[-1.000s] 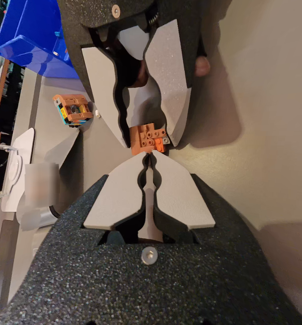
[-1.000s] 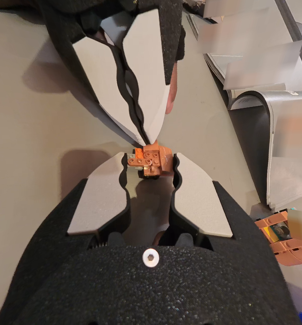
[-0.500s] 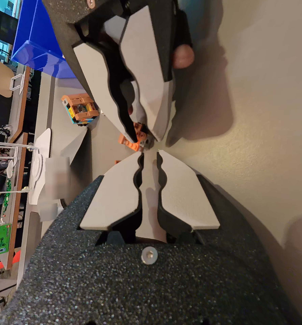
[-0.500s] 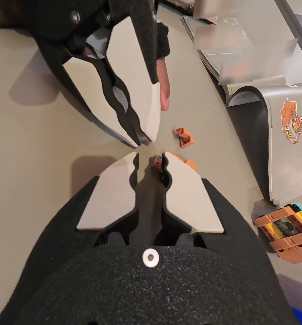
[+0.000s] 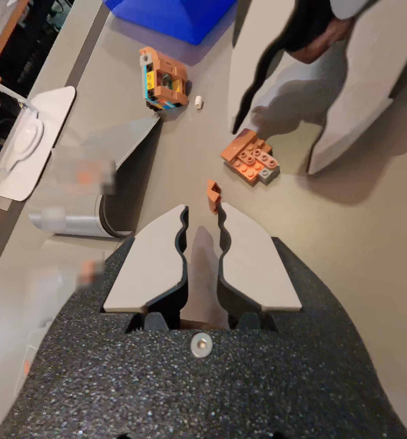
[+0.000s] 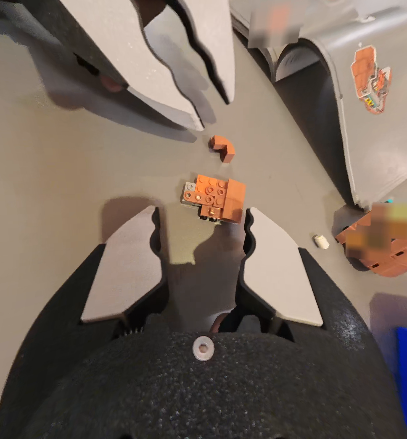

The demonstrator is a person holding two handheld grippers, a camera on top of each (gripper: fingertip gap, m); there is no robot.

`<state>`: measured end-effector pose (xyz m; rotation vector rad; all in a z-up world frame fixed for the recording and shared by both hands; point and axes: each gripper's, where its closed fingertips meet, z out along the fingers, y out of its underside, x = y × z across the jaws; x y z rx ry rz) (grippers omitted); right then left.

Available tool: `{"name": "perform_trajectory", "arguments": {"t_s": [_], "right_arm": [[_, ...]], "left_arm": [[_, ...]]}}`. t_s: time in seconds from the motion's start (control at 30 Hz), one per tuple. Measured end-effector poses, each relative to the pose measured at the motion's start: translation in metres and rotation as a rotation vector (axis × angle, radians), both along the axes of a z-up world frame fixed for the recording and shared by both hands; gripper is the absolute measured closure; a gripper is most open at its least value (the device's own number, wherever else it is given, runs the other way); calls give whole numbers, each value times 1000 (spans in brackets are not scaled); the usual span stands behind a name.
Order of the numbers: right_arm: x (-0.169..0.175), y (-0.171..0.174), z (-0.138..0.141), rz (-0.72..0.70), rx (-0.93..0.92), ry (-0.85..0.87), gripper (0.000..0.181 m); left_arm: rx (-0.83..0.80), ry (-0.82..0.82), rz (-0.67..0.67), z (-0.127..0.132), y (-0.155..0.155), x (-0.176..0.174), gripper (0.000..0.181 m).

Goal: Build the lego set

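Note:
A small orange-and-brown lego assembly point(image 5: 251, 159) with a grey corner lies on the grey table point(image 5: 340, 261). It also shows in the right wrist view point(image 6: 213, 197), just ahead of my right gripper point(image 6: 202, 210), which is open and empty. A loose curved brown piece point(image 5: 214, 194) lies on the table beside one fingertip of my left gripper point(image 5: 203, 209), which is slightly open and empty. In the right wrist view the brown piece point(image 6: 222, 148) sits between the assembly and the left gripper point(image 6: 214, 116). The right gripper point(image 5: 273, 150) shows blurred at the upper right of the left wrist view.
A larger brown, yellow and teal lego build point(image 5: 163, 79) stands farther back, with a tiny white piece point(image 5: 199, 102) beside it. An open instruction booklet point(image 6: 375, 118) lies at the side. A blue bin point(image 5: 171, 19) is at the far end. A white stand base point(image 5: 31, 142) sits near the table edge. Spacing between my two grippers at the tips: around 7 cm. From my right tips it is roughly 7 cm to the tiny white piece point(image 5: 199, 102); from my left, 12 cm. My right wrist view point(image 6: 320, 240) looks at it from another angle.
The right gripper opened and let go of the small assembly, which now lies on the table. The left gripper opened too. A loose brown piece now lies on the table. Both grippers pulled back.

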<state>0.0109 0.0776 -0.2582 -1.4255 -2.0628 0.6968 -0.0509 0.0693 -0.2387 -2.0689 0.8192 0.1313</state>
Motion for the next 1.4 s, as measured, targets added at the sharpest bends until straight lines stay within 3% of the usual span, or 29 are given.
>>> {"name": "perform_trajectory", "arguments": {"t_s": [0.17,0.3,0.47,0.73,1.03,1.4], "right_arm": [[-7,-1,-3,-37,-35,-30,108],[-12,0,-4,-50,-70,-42,117],[-13,3,-4,-47,-94,-30,129],[-9,-1,-1,-9,-127,-14,129],[-2,-20,26,62,-365,77,129],[1,-29,39,98,-488,118,129]], "left_arm": [[-134,-65,-15,-9,8,5,151],[-245,-58,-8,-20,11,0,150],[-247,-97,-89,-23,7,14,170],[-47,1,-173,-12,4,25,171],[400,283,-345,23,-8,50,171],[538,545,-372,29,-10,52,169]]}}
